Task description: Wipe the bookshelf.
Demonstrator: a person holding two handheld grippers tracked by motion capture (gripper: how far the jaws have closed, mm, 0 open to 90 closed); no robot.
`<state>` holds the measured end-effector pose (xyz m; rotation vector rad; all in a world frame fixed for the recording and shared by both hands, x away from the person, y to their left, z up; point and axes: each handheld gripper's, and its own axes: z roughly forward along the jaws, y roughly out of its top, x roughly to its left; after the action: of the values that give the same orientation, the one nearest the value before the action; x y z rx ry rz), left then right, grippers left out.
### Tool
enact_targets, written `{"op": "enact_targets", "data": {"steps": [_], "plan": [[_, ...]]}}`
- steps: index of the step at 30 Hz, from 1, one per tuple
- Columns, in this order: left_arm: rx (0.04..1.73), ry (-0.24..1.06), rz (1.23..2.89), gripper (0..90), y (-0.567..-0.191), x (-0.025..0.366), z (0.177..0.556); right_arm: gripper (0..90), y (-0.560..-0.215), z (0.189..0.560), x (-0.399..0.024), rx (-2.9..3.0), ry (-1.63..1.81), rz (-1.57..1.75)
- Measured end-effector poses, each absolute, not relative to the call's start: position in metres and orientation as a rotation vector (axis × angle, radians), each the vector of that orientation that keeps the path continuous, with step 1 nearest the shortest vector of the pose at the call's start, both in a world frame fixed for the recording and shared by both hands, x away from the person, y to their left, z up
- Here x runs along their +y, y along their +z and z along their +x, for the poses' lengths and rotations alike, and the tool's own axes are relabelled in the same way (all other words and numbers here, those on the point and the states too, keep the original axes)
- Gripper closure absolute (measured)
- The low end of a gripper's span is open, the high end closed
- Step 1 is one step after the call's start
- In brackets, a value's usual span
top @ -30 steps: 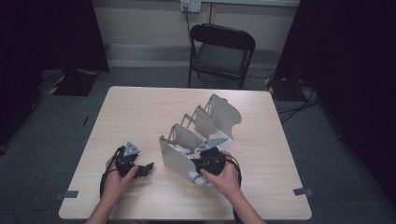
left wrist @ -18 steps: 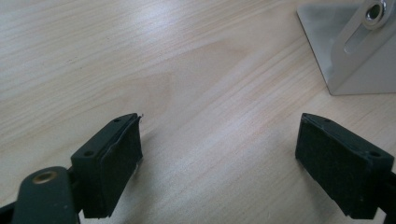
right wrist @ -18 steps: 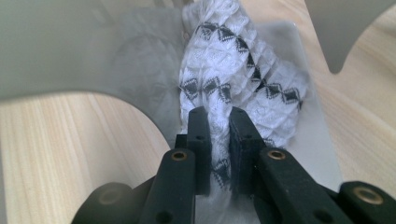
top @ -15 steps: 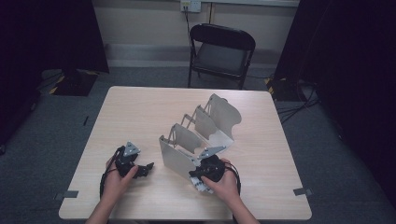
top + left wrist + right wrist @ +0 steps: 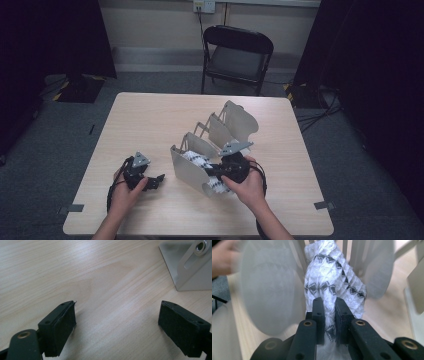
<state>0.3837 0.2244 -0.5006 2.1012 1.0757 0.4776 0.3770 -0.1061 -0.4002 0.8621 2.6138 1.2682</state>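
The right gripper (image 5: 329,312) has its jaws pinched tight on a white cloth (image 5: 332,277) with black diamond shapes on it. The cloth sits in the near slot of a grey rack (image 5: 187,167) made of thin plates standing in a row on the table (image 5: 150,115). It looks like the cloth is being put into that slot or pulled out of it; I cannot tell which. A tight pinch makes sense, since soft cloth would slip out of a loose hold. The left gripper (image 5: 150,181) rests on the table just beside the rack, and its jaws are wide apart with nothing between them. It seems to be waiting out of the way. The high view shows the whole rack and both hands at once. The right gripper view shows the cloth's pattern and how the pads squeeze it, with blurry plates on both sides. The left gripper view shows bare wood and one corner of the rack (image 5: 190,270).
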Motion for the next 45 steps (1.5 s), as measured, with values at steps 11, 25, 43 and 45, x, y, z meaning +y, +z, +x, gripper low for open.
{"op": "enact_targets", "data": {"steps": [11,25,43,45], "plan": [[1.076,0.478,2.1,14.1,-0.501,0.224,0.384,80.9,-0.352,0.38,-0.099,2.585,1.299,0.829],[1.079,0.475,2.098,14.1,-0.501,0.224,0.384,80.9,-0.349,0.379,-0.087,2.612,1.302,0.804],[1.075,0.476,2.103,14.1,-0.501,0.224,0.384,80.9,-0.417,0.381,-0.086,2.677,1.266,0.915],[1.075,0.476,2.103,14.1,-0.501,0.224,0.384,80.9,-0.425,0.381,-0.086,2.685,1.249,0.921]]}}
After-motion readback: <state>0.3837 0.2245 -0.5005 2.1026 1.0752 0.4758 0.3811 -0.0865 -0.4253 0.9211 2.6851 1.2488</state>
